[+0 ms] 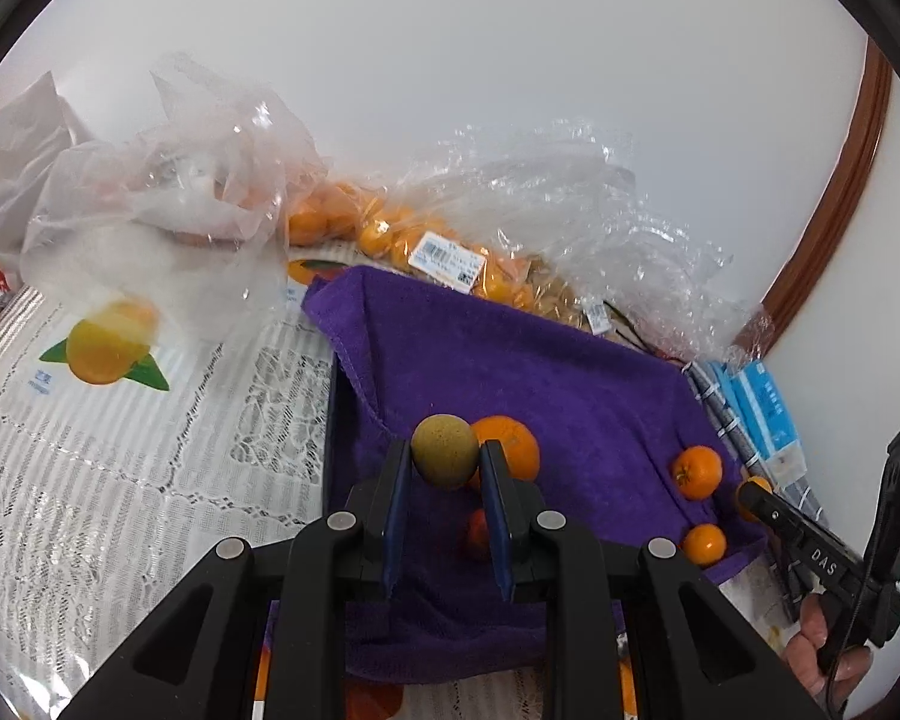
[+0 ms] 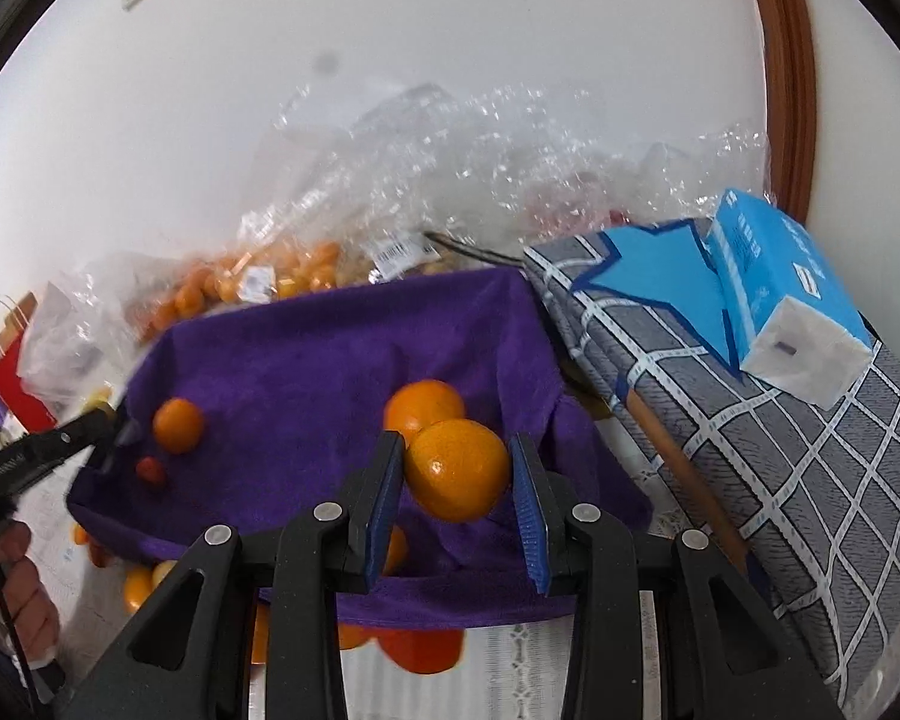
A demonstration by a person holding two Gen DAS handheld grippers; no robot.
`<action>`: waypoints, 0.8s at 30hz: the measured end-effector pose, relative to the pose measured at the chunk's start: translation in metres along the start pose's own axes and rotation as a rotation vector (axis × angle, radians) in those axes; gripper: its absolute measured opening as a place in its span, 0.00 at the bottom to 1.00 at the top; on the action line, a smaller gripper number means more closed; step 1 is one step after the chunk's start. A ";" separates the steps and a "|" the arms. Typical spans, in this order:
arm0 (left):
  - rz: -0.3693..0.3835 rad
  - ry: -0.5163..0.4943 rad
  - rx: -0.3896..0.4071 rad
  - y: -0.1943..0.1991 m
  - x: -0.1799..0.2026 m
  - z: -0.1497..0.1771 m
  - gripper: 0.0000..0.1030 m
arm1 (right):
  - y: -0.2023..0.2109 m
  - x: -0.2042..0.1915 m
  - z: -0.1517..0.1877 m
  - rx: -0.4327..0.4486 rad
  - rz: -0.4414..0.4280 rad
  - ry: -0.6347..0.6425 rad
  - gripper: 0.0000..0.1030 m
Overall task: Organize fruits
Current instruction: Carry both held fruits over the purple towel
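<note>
My left gripper [image 1: 444,457] is shut on a round green-brown fruit [image 1: 444,450] and holds it above the purple towel [image 1: 510,354] that lines a box. My right gripper [image 2: 457,465] holds an orange [image 2: 456,473] between its blue pads above the same towel [image 2: 306,348]. On the towel lie a big orange [image 1: 513,444], two small mandarins [image 1: 697,471] [image 1: 703,543] and a small red fruit [image 1: 477,534]. In the right wrist view an orange [image 2: 421,403], a mandarin [image 2: 177,425] and the red fruit [image 2: 150,470] lie on the towel.
Clear plastic bags [image 1: 540,198] of small oranges [image 1: 384,228] lie behind the box against the white wall. A crumpled bag [image 1: 150,192] sits left on the lace tablecloth [image 1: 120,468]. A checked cloth [image 2: 780,420] and a blue tissue pack [image 2: 786,294] lie right.
</note>
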State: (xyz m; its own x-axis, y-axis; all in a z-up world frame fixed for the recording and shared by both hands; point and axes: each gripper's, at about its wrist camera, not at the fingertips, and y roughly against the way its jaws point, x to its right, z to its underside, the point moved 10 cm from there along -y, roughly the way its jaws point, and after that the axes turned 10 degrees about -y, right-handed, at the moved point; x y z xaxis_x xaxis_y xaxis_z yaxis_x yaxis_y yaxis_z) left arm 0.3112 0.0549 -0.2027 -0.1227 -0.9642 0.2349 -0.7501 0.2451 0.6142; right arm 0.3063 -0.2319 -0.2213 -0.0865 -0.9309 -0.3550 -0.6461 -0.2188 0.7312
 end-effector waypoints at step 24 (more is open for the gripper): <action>-0.027 -0.032 -0.041 -0.017 0.004 0.009 0.22 | -0.018 0.000 0.013 -0.063 0.005 -0.003 0.35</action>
State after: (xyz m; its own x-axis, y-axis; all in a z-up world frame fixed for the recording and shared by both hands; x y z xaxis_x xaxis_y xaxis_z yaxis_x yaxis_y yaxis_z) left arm 0.3180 0.0454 -0.2189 -0.1236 -0.9732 0.1940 -0.7261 0.2220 0.6507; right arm 0.3077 -0.2241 -0.2424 -0.0920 -0.9309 -0.3534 -0.5970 -0.2325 0.7678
